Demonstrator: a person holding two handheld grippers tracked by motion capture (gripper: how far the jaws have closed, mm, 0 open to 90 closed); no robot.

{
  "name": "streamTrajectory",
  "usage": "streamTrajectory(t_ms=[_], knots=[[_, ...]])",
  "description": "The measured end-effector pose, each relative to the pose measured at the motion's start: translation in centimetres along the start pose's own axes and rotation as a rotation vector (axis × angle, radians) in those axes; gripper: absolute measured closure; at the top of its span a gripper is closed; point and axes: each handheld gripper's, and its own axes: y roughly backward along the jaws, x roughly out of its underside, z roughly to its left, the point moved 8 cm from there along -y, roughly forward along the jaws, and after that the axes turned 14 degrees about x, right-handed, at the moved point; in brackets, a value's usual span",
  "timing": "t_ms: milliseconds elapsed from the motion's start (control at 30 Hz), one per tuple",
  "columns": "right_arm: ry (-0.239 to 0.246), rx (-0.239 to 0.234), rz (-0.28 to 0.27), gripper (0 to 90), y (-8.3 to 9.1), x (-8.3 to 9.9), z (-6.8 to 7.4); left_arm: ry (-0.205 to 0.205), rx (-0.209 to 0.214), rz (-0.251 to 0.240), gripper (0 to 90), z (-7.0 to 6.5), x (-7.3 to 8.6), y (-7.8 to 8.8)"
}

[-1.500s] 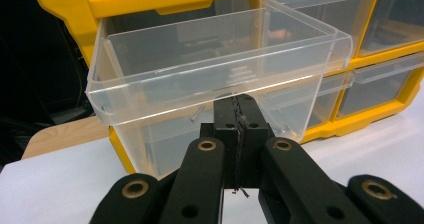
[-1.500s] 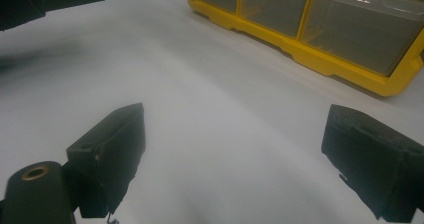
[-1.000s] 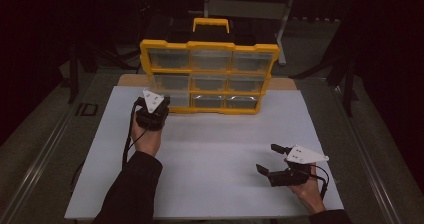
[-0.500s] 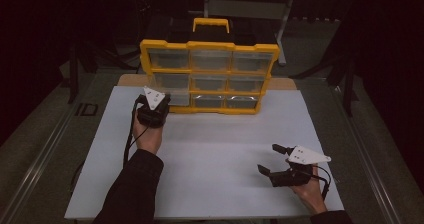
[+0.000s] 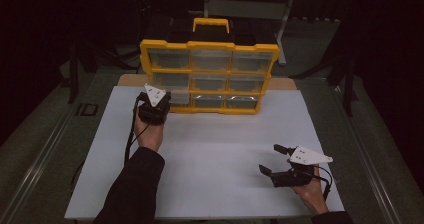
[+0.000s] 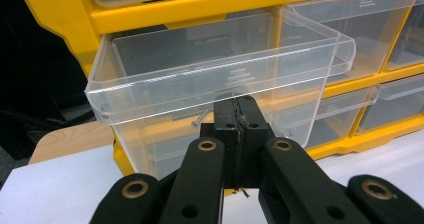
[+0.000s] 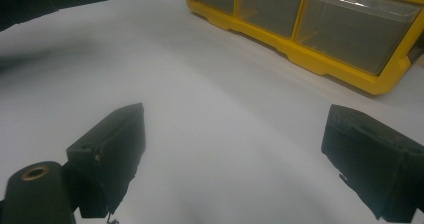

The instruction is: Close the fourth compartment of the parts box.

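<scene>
A yellow organizer (image 5: pixel 210 46) with clear drawers stands upright at the far edge of the white board (image 5: pixel 215 149). Its left drawer in the middle row (image 6: pixel 150 64) sticks out toward me. My left gripper (image 5: pixel 161 98) is right in front of that drawer. In the left gripper view its jaws (image 6: pixel 237 109) are pressed together, tips just below the drawer's front rim, with nothing visible between them. My right gripper (image 5: pixel 270 158) rests low over the board's near right part. It stands open and empty (image 7: pixel 235 134), with the organizer (image 7: pixel 310 54) far ahead of it.
A black carry handle in a yellow frame (image 5: pixel 211 26) tops the organizer. A small metal pin (image 6: pixel 199 119) lies in the drawer below the one sticking out. Bare wooden table (image 5: pixel 127 80) shows behind the board, and dark floor and metal rails surround it.
</scene>
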Motion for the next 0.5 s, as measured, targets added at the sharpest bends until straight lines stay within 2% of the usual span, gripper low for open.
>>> streamTrajectory(t_ms=[500], knots=[[0.003,-0.001,0.004,10.5,-0.07,0.03,0.06,0.004,-0.010,0.006,90.0,0.25,-0.28,-0.60]])
